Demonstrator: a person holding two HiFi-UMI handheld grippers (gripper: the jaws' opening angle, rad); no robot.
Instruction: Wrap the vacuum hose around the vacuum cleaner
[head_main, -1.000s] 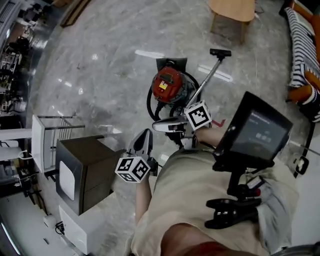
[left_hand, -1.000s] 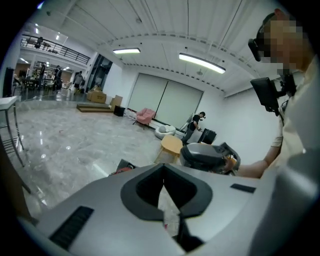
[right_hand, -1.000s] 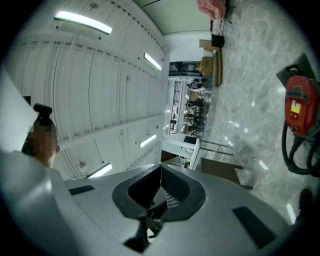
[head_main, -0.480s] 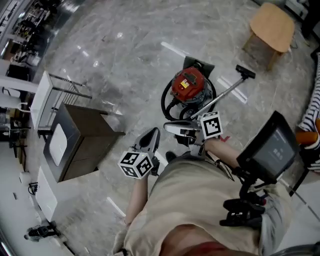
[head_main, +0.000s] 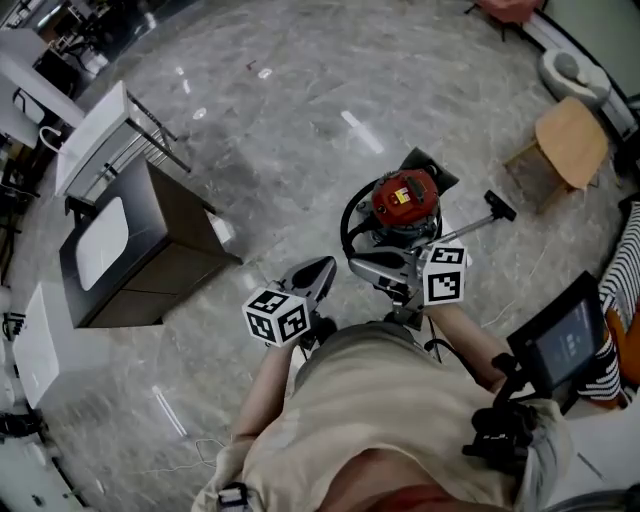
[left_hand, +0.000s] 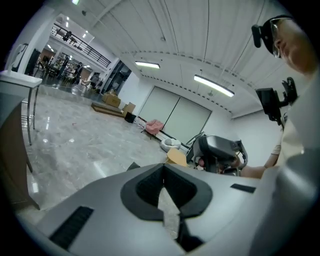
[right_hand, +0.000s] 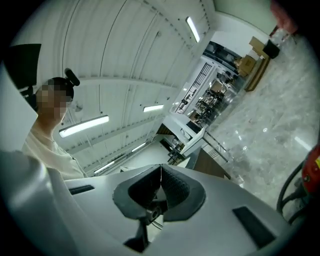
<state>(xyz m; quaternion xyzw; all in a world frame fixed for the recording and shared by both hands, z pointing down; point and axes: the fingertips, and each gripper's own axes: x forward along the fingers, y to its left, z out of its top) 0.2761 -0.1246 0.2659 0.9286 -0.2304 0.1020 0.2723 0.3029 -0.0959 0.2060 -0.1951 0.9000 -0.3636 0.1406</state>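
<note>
Head view: left claw (head_main: 323, 266), right claw (head_main: 354, 264) (both closed) near vacuum cleaner (head_main: 405, 200).

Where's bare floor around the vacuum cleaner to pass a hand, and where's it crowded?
Open floor lies between the dark cabinet and the vacuum cleaner. Its right is crowded: the wand reaches toward the wooden stool; the hose hugs its left.

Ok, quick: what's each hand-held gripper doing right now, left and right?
Left hand-held gripper: closed, holding nothing.
Right hand-held gripper: closed, holding nothing.
</note>
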